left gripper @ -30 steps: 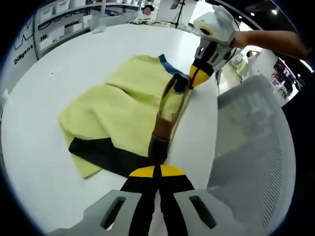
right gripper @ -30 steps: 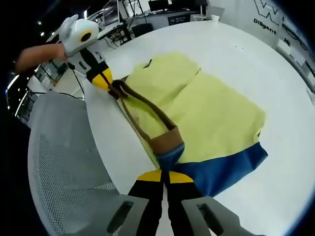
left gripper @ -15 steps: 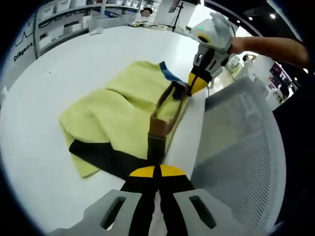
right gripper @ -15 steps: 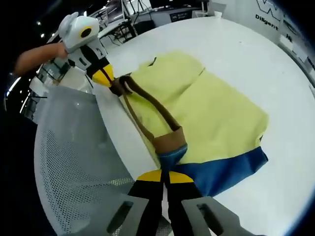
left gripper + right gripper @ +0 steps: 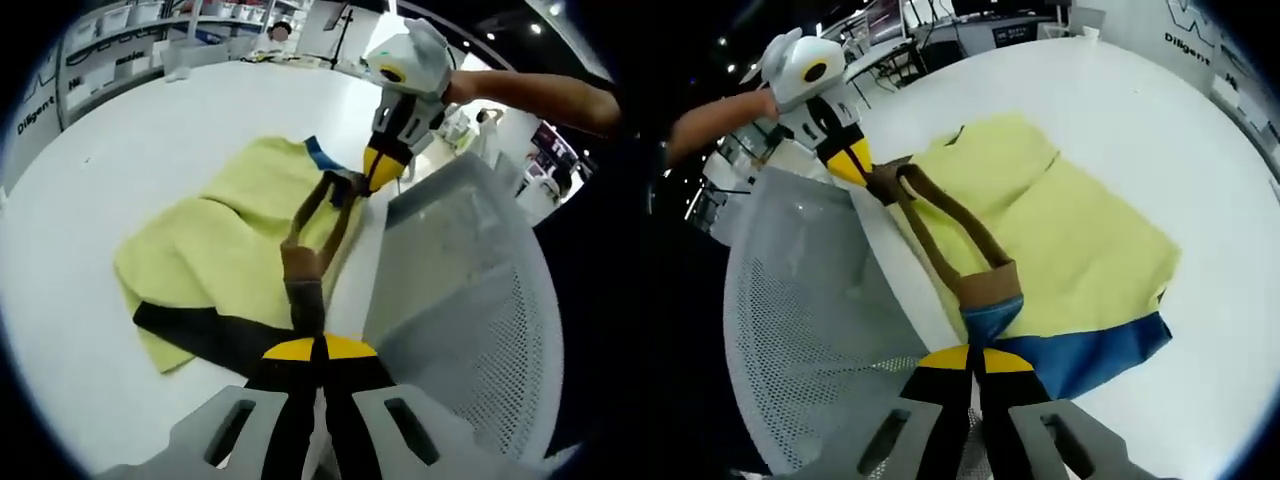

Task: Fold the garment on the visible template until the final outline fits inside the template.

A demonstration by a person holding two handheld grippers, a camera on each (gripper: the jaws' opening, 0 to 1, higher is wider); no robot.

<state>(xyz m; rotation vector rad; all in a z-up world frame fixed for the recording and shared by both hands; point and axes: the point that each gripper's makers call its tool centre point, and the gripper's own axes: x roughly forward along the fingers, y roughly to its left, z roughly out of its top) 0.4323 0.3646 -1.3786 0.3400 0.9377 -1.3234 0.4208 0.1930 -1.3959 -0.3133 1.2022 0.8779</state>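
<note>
Since a second ago your pinched hem has lifted further and the mesh chair back (image 5: 470, 300) reaches closer across the table edge. Your white table (image 5: 1140, 110) carries the yellow garment (image 5: 1060, 240), spread flat with its blue band (image 5: 1100, 352) nearest your right side. Your right gripper (image 5: 980, 362) is clamped on the brown-lined hem at that band; your left gripper (image 5: 318, 352) is clamped on the same raised hem at the garment's other end.

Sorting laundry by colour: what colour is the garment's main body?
Pale yellow garment, clearest in the right gripper view.
</note>
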